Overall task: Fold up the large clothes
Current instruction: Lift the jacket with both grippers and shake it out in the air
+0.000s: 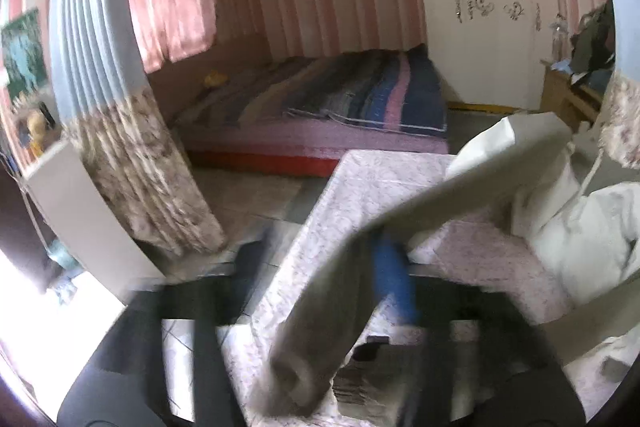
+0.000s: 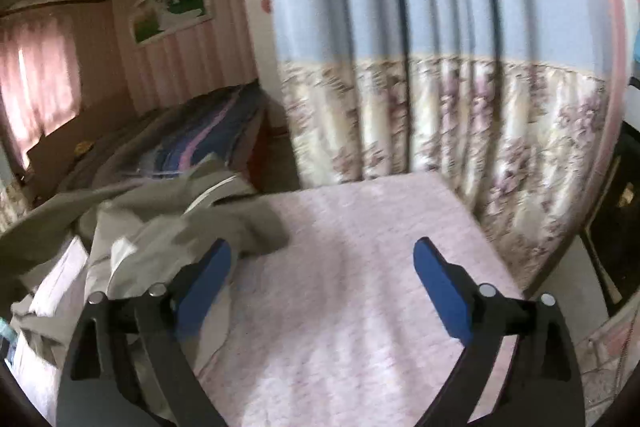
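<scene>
A sleeve of the beige garment (image 1: 400,223) is pinched by the left gripper (image 1: 372,291); the right gripper (image 2: 322,267) is held wide apart above the pink-covered table (image 2: 360,307)

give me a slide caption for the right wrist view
Right tool open and empty above the pink-covered table, with the beige garment heaped at its left.

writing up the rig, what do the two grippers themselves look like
The right gripper has two curved black arms with round silver pivot pins, each ending in a flat blue pad. The left gripper is blurred: dark black arms and one blue pad show. No cables, markings or sleeves are visible on either.
</scene>
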Tool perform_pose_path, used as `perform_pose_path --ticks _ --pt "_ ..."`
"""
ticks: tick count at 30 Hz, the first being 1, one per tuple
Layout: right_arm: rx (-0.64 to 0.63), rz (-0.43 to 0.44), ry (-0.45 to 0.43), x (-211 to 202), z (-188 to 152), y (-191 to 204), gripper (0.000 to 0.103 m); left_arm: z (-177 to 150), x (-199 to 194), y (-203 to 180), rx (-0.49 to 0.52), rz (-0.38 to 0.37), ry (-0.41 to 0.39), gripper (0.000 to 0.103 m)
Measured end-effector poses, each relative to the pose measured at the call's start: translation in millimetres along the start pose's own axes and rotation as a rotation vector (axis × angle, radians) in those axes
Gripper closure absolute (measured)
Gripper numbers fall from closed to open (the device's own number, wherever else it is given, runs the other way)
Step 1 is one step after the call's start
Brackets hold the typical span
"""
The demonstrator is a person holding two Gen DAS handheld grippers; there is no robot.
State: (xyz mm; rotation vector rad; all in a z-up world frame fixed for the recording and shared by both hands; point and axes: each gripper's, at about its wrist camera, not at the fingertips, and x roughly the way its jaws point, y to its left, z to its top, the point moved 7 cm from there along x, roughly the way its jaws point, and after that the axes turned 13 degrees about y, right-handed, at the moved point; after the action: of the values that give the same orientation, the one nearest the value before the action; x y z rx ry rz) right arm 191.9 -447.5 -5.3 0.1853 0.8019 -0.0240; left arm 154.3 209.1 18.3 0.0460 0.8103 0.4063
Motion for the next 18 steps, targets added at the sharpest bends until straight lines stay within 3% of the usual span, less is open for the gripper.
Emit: perform_pose_path --ticks 1,3,10,14,18 --pt "0.001 0.027 0.02 7 -6 10 0.01 2 -7 -4 0.016 0.01 -0.03 0.004" --pt "0.005 0.08 0.042 15 -15 26 0.01 9 -20 -14 0.046 0.005 -0.067 0.003" --pt "-0.055 0.181 0.109 37 -20 83 0.009 36 -30 -93 0.11 -0.157 -0.125 0.003" --pt "-0.108 0.177 0.12 46 -15 107 0.005 47 -19 -141 0.156 -0.22 -0.132 0.003" --pt "-0.152 0.146 0.172 70 -13 120 0.004 59 14 -194 0.222 -0.224 -0.105 0.003"
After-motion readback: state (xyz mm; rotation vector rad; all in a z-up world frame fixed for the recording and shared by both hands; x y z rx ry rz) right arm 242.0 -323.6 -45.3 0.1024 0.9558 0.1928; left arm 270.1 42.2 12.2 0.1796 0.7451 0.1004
